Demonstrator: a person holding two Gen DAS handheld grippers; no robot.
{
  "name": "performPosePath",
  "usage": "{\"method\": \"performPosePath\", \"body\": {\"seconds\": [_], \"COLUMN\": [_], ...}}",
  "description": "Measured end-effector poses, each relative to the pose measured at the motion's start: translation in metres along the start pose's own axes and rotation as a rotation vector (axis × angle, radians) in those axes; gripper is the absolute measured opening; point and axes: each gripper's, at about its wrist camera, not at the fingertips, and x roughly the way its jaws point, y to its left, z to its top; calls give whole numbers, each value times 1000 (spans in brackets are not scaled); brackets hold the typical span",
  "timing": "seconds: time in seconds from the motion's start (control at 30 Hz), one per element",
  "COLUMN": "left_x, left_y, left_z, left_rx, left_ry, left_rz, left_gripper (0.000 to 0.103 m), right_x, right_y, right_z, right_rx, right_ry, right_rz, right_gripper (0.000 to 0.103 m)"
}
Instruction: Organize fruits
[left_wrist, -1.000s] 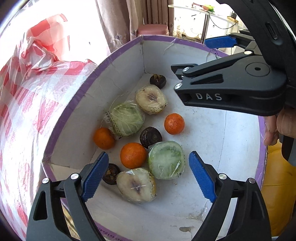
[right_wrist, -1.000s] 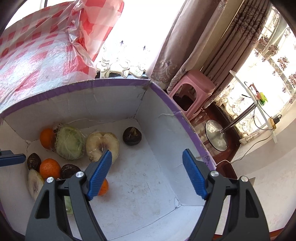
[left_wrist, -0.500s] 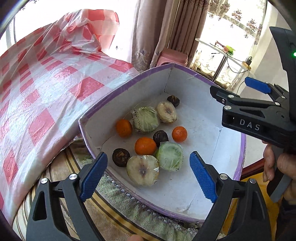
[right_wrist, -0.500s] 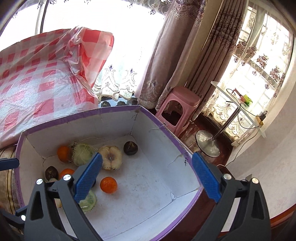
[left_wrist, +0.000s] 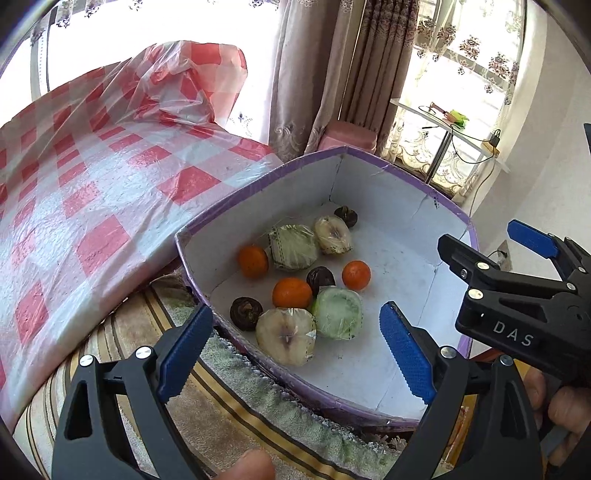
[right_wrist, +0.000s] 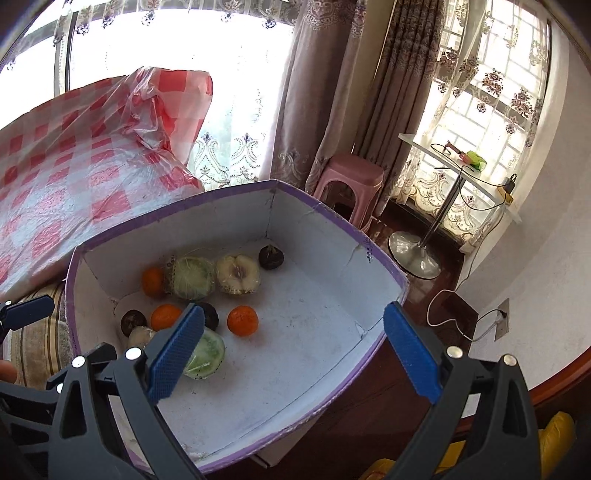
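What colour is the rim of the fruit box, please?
Purple; the box rim shows best in the right wrist view.

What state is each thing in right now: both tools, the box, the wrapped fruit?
Left tool: open, empty.
Right tool: open, empty.
Box: open-topped, holding all the fruit.
Halved pale fruits: film-wrapped, cut face up.
Green halves: film-wrapped.
Oranges: whole, unwrapped.
Dark fruits: whole, unwrapped.

Bright daylight blows out the windows (right_wrist: 166, 74); fisheye-bent edges.

"DAS" stands in white letters on the right hand-held gripper (left_wrist: 532, 254).
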Motion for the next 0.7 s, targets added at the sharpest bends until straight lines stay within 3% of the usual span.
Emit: {"method": "performPosePath", "body": {"seconds": [0.43,0.5,0.7], "left_x": [-3,-3,-4], "left_y": [2,0,-1], "left_z": [-1,-1,0], "left_rx": [-7,0,9], "left_ry": [-20,-19,-23], "left_rz": [-7,19,38], "left_gripper": [90,99,99], "right_x": [5,5,6], "right_y": [-15,-15,-14], "right_z": [2,2,2], "right_rx": [32,36,33], "right_ry": [5,4,7], "right_rz": [-14,-15,-13], "right_gripper": [98,98,98]}}
